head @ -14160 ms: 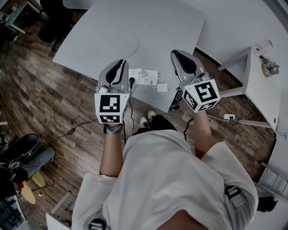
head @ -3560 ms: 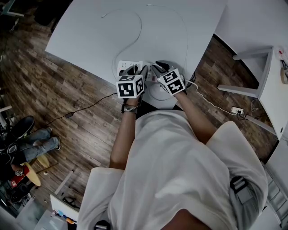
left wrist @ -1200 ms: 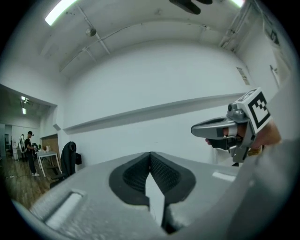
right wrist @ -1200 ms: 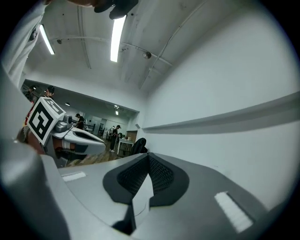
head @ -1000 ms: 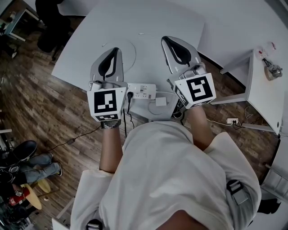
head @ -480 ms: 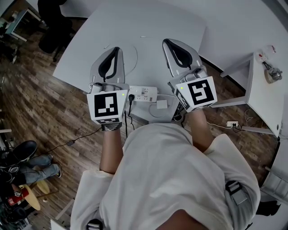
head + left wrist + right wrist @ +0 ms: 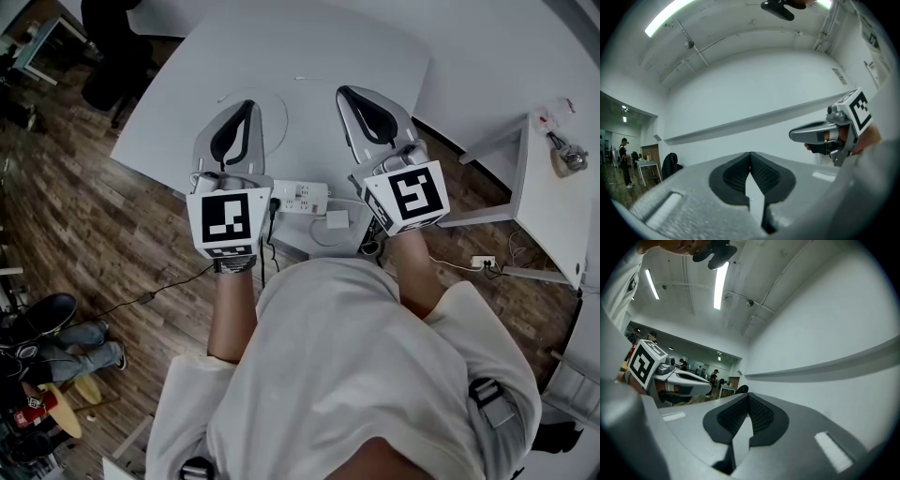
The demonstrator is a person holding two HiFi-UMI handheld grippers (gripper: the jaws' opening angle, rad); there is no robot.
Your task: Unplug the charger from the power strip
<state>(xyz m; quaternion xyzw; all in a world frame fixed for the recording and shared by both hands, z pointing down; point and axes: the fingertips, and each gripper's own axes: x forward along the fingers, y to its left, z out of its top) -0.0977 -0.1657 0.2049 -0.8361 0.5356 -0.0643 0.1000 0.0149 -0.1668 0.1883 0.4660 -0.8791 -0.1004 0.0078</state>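
Note:
In the head view the white power strip (image 7: pixel 302 197) lies near the table's front edge, a black plug (image 7: pixel 275 202) in its left end. The white charger (image 7: pixel 337 219) lies on the table beside the strip's right end, its white cable looped by it. My left gripper (image 7: pixel 246 104) and right gripper (image 7: pixel 344 92) hover level above the table, one on each side of the strip, both shut and empty. In the left gripper view the jaws (image 7: pixel 750 155) meet with nothing between them. The right gripper view shows the same closed jaws (image 7: pixel 749 397).
A long thin white cable (image 7: pixel 282 108) curls across the white table (image 7: pixel 356 37). A second white table (image 7: pixel 548 197) stands at right, a floor socket (image 7: pixel 481 263) below it. A black cord (image 7: pixel 159 281) runs over the wooden floor. Chair (image 7: pixel 108 42) at far left.
A few seconds ago both grippers were together low at the power strip; they have since lifted and parted. Over the last second they have hardly moved.

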